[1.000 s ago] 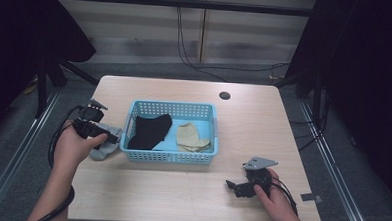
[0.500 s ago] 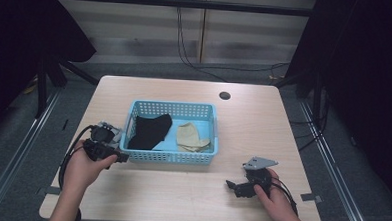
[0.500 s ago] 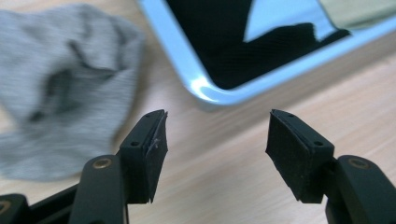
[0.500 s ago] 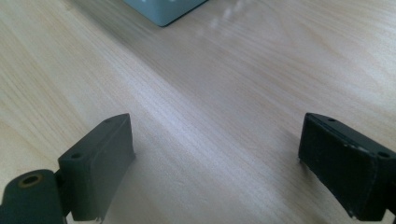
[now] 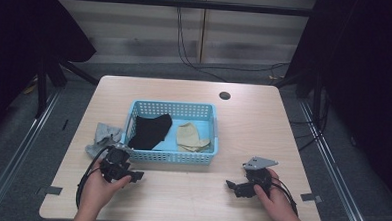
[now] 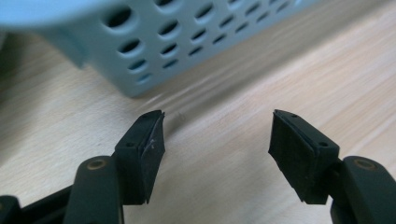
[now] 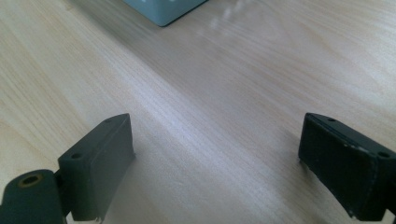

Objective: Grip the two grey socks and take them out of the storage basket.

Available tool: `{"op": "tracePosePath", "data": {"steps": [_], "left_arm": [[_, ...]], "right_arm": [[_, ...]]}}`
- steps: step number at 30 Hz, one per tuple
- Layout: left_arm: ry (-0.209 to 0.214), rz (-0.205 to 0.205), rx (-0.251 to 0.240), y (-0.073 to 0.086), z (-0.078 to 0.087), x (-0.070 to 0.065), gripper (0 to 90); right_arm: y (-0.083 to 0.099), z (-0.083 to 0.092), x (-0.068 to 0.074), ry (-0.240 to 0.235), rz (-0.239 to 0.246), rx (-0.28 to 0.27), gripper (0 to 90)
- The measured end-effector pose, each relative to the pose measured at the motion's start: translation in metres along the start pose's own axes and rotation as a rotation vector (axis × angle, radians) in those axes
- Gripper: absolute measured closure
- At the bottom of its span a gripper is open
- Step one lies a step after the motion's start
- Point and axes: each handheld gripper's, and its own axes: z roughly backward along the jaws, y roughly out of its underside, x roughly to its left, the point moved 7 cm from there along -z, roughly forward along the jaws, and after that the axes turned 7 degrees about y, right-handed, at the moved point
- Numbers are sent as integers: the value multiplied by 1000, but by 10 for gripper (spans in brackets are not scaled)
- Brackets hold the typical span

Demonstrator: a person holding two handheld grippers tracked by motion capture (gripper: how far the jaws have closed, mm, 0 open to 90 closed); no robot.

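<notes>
Evidently the work in hand was sorting small garments between the table [image 5: 263, 118] and the blue perforated basket [image 5: 172, 108], and the coming move turned on the grey cloth [image 5: 104, 137], the one garment lying outside it. Farthest left in the high view, that grey cloth lay crumpled on the wood, touching the basket's left wall near its front corner, its long axis running roughly from seven to one o'clock. The left gripper [image 5: 131, 176] sat just in front of it, so the cloth lay at about eleven o'clock from that gripper, close by; its jaws stood apart with nothing between them, as the left gripper view confirmed, where bare wood showed between the black pads [image 6: 148, 154] and the basket's corner [image 6: 140, 56] rose at twelve o'clock. Inside the basket, a black garment [image 5: 149, 131] filled the left half and a beige one [image 5: 191, 137] lay right of it. Farther right, the right gripper [image 5: 233, 184] rested on the table, jaws likewise spread and empty, its tips pointing toward nine o'clock; the grey cloth lay well apart from it, beyond the basket. By my judgement, the left hand was far better placed to reach the cloth.
</notes>
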Motion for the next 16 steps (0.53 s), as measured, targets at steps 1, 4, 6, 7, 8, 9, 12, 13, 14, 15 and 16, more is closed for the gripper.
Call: {"op": "tracePosePath", "data": {"steps": [1,4,6,7,8,9,12,13,14,15,16], "left_arm": [[0,0,0,0,0,0,349],[-5,-26,-35,2,-5,-2,333],[-3,-27,-48,2,-7,-3,318],[-12,-65,-71,3,-9,-5,308],[-12,-76,-84,3,-11,-6,307],[-12,-76,-84,3,-11,-6,298],[-10,-131,-121,3,-16,-9,248],[-10,-131,-121,3,-16,-9,241],[-21,-158,-125,3,-17,-10,241],[-21,-171,-127,3,-19,-11,225],[-23,-178,-136,2,-20,-12,208]], "right_arm": [[0,0,0,0,0,0,96],[0,0,0,0,0,0,95],[0,0,0,0,2,-2,96],[0,0,0,0,0,0,96],[0,0,0,0,3,-2,96],[0,0,0,0,3,-2,96],[0,0,0,0,0,0,96],[0,0,0,0,1,0,96],[0,0,0,0,1,0,96],[0,0,0,0,0,0,96],[0,0,0,0,0,0,96]]}}
